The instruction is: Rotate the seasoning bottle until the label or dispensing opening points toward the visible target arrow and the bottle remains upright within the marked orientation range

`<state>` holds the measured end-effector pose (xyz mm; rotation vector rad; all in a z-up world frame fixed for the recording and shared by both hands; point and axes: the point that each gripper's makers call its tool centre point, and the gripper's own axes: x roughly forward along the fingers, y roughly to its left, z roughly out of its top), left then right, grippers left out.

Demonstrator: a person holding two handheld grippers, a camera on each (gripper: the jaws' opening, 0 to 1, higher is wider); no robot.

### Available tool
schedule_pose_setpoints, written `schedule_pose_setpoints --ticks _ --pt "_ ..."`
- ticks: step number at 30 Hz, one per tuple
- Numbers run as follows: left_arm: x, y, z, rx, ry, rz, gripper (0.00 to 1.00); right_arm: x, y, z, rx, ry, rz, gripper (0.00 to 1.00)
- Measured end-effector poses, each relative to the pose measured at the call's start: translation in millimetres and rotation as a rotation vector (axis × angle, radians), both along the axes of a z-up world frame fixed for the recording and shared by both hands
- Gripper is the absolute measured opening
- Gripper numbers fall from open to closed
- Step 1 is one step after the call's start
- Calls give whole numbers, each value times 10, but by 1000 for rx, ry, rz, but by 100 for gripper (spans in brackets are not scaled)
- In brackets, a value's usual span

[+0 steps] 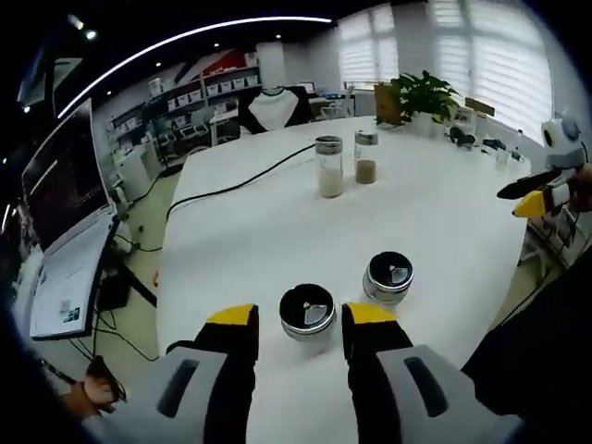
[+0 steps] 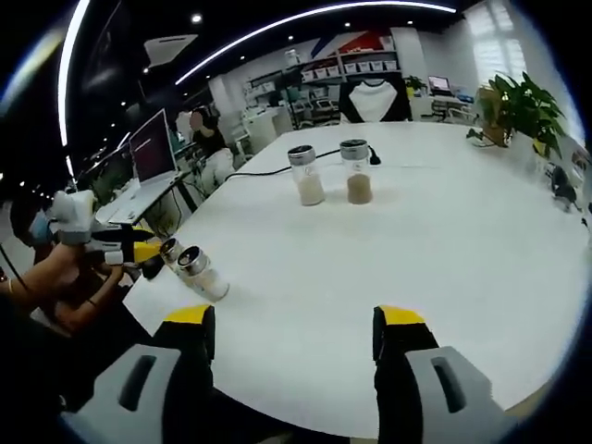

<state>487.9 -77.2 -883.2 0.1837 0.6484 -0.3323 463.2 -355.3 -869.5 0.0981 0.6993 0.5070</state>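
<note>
Two short seasoning bottles with black-and-silver lids stand near the table edge in the left gripper view. One bottle (image 1: 307, 311) sits between the yellow-tipped jaws of my left gripper (image 1: 300, 316), which is open with a narrow gap on each side. The other bottle (image 1: 388, 276) stands just right of it. Both bottles (image 2: 200, 271) also appear in the right gripper view, beside the left gripper (image 2: 141, 252). My right gripper (image 2: 294, 322) is open over bare table, far from the bottles. It appears as a yellow tip (image 1: 532, 202) in the left gripper view.
Two taller glass jars (image 1: 329, 166) (image 1: 366, 157) of powder stand mid-table, also seen as jars (image 2: 306, 176) (image 2: 355, 172). A black cable (image 1: 231, 185) runs across the white table (image 1: 444, 213). A potted plant (image 1: 424, 92) and monitors (image 1: 60, 185) flank it. A person's arm (image 2: 65, 277) is at left.
</note>
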Motion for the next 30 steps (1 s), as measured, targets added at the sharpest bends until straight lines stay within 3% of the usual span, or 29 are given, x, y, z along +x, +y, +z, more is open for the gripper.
schedule_pose_setpoints --ticks 5,7,8,11,15,17,19,30 --pt "55 -63 -105 33 4 -8 40 27 59 38 10 -9 3 69" --pt "125 -91 -100 -12 -20 12 43 25 58 36 10 -8 1 69" --pt "122 -105 -125 -28 -2 18 44 24 55 33 9 -7 0 69" --pt "164 -120 -213 -14 18 11 43 28 42 32 9 -6 -10 69" --pt "222 -30 -312 6 30 25 36 23 20 41 8 -8 -16 69" --pt "237 -16 -342 -25 43 44 35 13 -2 35 5 -10 -19 68" --pt "233 -24 -350 -56 51 57 33 4 -26 23 4 -7 -26 68" --pt "131 -101 -307 -43 52 21 33 -3 -39 27 11 -9 -34 68"
